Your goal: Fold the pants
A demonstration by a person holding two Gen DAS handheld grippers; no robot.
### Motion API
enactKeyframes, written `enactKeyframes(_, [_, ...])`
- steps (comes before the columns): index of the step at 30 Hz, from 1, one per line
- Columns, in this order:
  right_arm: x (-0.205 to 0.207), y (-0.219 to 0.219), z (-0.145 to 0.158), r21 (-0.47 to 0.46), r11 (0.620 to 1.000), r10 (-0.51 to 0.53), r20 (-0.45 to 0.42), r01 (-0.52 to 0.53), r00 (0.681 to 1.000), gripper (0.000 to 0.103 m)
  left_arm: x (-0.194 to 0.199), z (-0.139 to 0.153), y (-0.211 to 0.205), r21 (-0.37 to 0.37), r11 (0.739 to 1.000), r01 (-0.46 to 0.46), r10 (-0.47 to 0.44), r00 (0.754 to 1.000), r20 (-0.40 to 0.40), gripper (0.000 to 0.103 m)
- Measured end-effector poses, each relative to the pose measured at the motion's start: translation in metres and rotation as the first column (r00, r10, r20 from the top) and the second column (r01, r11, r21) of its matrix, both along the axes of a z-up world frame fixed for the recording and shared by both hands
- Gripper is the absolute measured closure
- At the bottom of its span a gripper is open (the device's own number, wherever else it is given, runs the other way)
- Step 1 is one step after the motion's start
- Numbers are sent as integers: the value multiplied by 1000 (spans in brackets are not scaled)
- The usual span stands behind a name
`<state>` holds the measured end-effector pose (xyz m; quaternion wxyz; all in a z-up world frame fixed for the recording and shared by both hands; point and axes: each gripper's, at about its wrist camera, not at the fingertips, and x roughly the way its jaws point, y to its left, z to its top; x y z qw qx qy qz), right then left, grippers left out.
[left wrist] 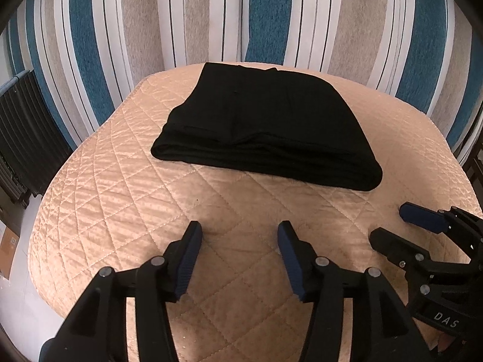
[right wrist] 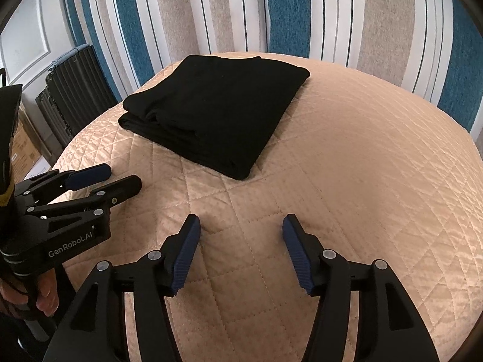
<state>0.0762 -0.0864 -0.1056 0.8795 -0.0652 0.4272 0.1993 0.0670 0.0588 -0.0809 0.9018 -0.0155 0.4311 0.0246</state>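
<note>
Black pants [left wrist: 259, 123] lie folded into a flat stacked rectangle on the peach quilted bed cover [left wrist: 120, 199], toward its far side; the right wrist view shows the same pants [right wrist: 217, 114]. My left gripper [left wrist: 240, 230] hovers open over bare quilt, short of the pants, with nothing between its blue pads. My right gripper [right wrist: 241, 223] is likewise open above bare quilt, empty. Each gripper shows in the other's view: the right gripper [left wrist: 389, 226] at the right edge, the left gripper [right wrist: 120, 175] at the left edge. A hand [right wrist: 42, 289] grips the left handle.
A striped blue, white and grey headboard [left wrist: 241, 15] rises behind the bed. A dark ribbed suitcase [right wrist: 72, 90] stands left of the bed, with cardboard boxes [right wrist: 24, 147] beside it. The quilt's edge curves down at the left and the right.
</note>
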Motion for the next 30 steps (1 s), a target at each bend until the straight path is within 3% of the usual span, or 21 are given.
enactKeyframes(30, [1, 0, -2, 3, 1000, 5, 11, -5, 1000, 42, -3, 1, -5, 4, 999, -33, 33, 999, -12, 42])
